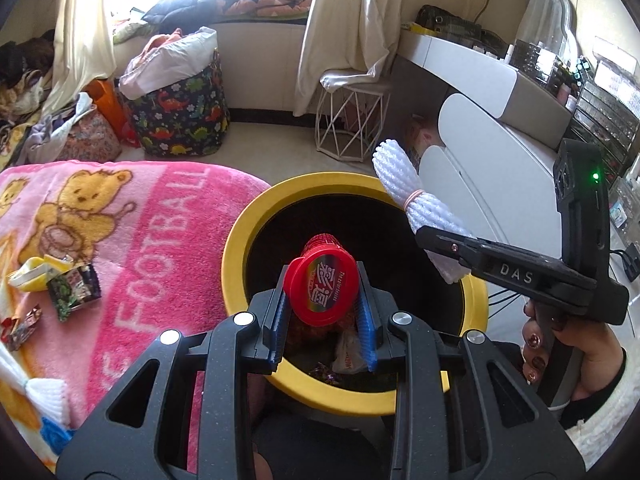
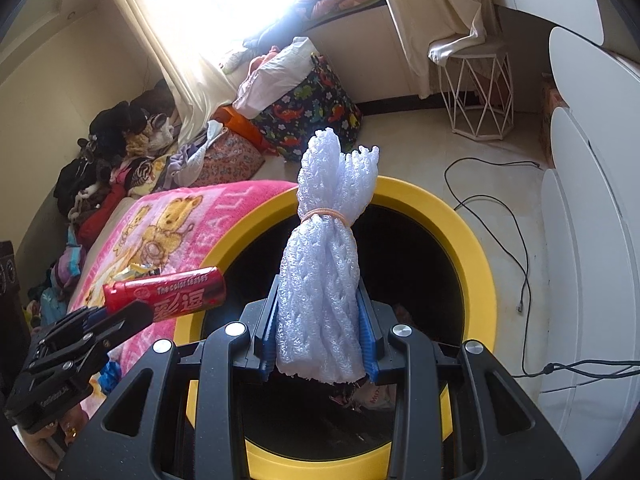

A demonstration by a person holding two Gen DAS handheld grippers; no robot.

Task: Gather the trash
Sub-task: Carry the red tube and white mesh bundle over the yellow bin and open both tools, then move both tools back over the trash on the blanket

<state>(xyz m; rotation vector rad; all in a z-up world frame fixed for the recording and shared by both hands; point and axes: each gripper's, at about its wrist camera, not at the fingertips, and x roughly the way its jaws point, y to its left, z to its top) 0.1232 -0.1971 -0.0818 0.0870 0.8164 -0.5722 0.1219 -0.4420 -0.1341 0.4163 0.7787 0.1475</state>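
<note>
Drop step in hand. Left gripper (image 1: 326, 312) clamps red tube (image 1: 320, 284) over yellow-rimmed bin (image 1: 236, 240). Right gripper (image 2: 324, 340) clamps white foam-net bundle (image 2: 324, 280), also above bin mouth. Next: spread both jaws. Wrappers (image 1: 72, 288) remain on pink blanket (image 1: 160, 208).

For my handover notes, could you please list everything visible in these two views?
Tube: one, red, in left gripper above bin.
Foam netting bundle: one, white, in right gripper above bin.
Bin: one, yellow rim, black inside, beside blanket; some trash inside.
Blanket: one, pink, left of bin.
Wrappers: several, mixed colours, on blanket.
Dinosaur bag: one, dark, by window.
Wire stool: one, white, under curtain.
Cable: one, black, on floor.
Left gripper: black, blue pads.
Right gripper: black, blue pads.
</note>
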